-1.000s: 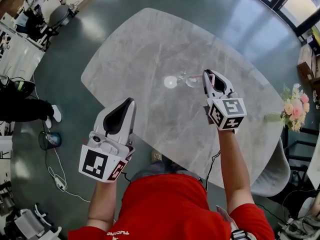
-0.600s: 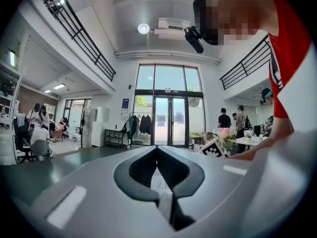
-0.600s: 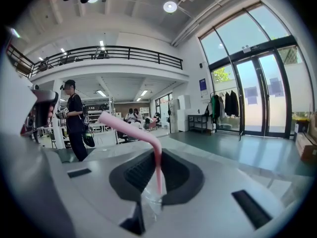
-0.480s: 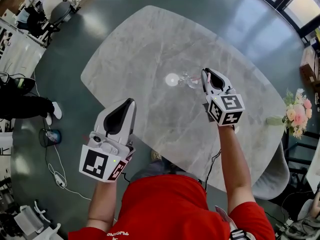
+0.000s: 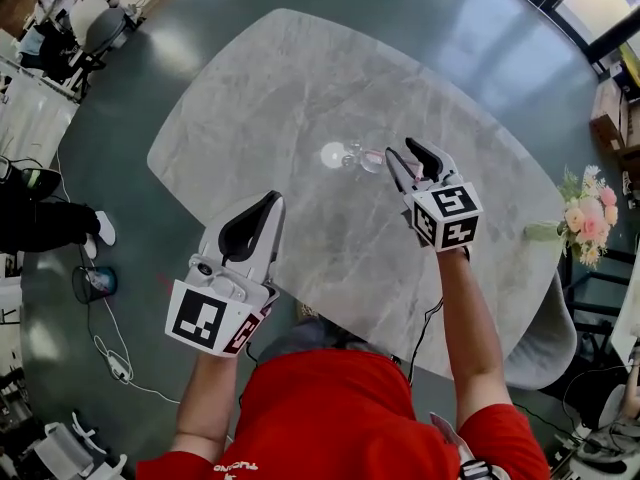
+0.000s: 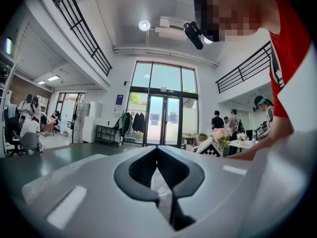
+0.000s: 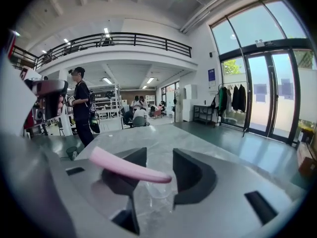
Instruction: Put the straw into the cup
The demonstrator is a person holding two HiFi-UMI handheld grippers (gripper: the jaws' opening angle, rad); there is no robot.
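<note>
A clear glass cup (image 5: pixel 366 158) stands on the grey marble table (image 5: pixel 300 78), just left of my right gripper (image 5: pixel 400 151). In the right gripper view the cup (image 7: pixel 157 193) shows low in the gap of that gripper (image 7: pixel 159 155). Its jaws are opening. A pink straw (image 7: pixel 129 168) lies slanted across the left jaw, with its tip free in the gap and no pad pressing on it. My left gripper (image 5: pixel 272 200) hangs over the table's near left part, away from the cup, with its jaws (image 6: pixel 157 150) shut on nothing.
A bright round patch (image 5: pixel 333 155) lies on the table left of the cup. Pink flowers (image 5: pixel 585 218) stand past the table's right edge, with a grey chair (image 5: pixel 545 328) below them. People and furniture stand at the far left of the room.
The right gripper's jaws have spread apart from shut. That gripper has sunk nearer the cup. The left gripper has shifted a little right and towards the table.
</note>
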